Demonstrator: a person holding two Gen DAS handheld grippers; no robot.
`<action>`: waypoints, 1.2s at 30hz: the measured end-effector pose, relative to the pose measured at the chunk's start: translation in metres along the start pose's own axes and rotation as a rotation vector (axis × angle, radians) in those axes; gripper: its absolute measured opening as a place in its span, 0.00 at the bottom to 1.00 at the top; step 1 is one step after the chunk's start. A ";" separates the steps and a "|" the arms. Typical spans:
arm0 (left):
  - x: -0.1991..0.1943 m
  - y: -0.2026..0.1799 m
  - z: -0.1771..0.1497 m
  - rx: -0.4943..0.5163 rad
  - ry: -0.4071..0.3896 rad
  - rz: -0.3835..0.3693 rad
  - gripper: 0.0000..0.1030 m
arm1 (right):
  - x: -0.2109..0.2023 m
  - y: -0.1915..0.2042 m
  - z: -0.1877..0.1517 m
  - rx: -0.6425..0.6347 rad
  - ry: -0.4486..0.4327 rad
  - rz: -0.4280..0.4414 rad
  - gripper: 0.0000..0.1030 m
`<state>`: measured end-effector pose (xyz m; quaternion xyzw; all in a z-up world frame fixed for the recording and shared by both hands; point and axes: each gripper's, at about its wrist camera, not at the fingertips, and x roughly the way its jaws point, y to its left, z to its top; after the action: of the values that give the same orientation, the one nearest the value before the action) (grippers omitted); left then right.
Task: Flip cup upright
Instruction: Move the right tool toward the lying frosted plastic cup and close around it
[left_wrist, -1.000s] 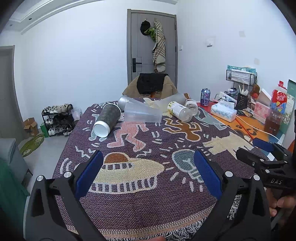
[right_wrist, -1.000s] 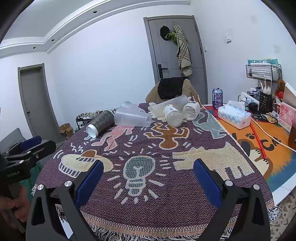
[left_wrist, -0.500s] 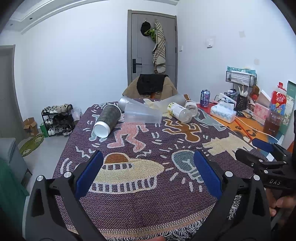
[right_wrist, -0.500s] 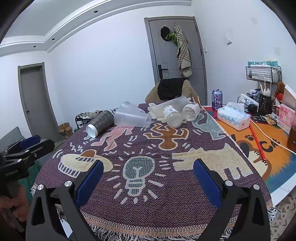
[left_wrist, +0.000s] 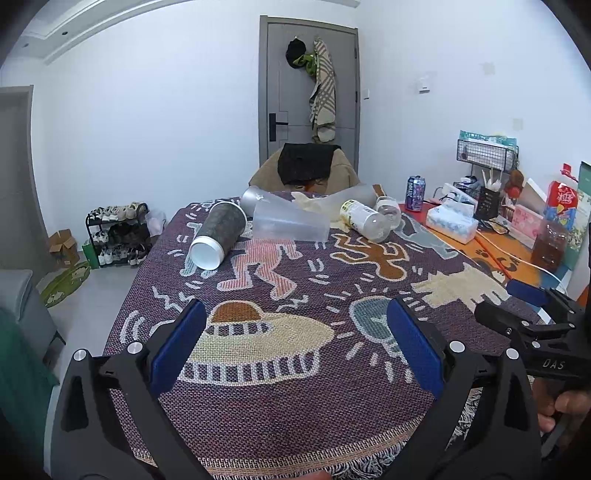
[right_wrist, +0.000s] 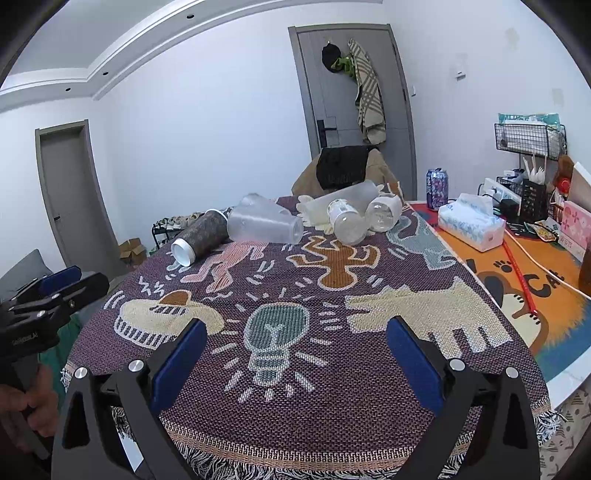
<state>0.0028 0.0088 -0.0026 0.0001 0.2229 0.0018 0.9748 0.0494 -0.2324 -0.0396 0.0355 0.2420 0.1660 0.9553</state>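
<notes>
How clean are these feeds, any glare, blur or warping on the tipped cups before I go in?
Left wrist view: sharp, even room light, no glare; the dark cup and clear cup are crisp, though the fisheye bends the walls and darkens the corners. Right wrist view: equally sharp, same edge warping; the clear cup is see-through, so its outline is faint. Both the left gripper and right gripper sit in focus.

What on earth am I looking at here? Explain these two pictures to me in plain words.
No robot: a person holds a two-finger clamp in each hand, each with a camera looking along its fingers. One picture is from the left gripper, the other from the right gripper. Both are open and hold nothing. Ahead, on a patterned blanket, several cups and jars lie on their sides: a dark paper cup, a clear plastic cup, a labelled jar. None is upright yet.
</notes>
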 end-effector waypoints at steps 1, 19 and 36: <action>0.001 0.002 0.001 -0.006 -0.001 0.005 0.95 | 0.002 0.000 0.001 -0.007 0.006 -0.001 0.93; 0.031 0.052 0.011 -0.138 0.015 0.109 0.94 | 0.086 0.030 0.070 -0.327 0.127 0.043 0.93; 0.069 0.112 0.010 -0.298 0.061 0.207 0.94 | 0.189 0.082 0.115 -0.638 0.181 0.004 0.87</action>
<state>0.0689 0.1212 -0.0230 -0.1216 0.2484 0.1351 0.9515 0.2354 -0.0907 -0.0110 -0.2799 0.2617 0.2376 0.8926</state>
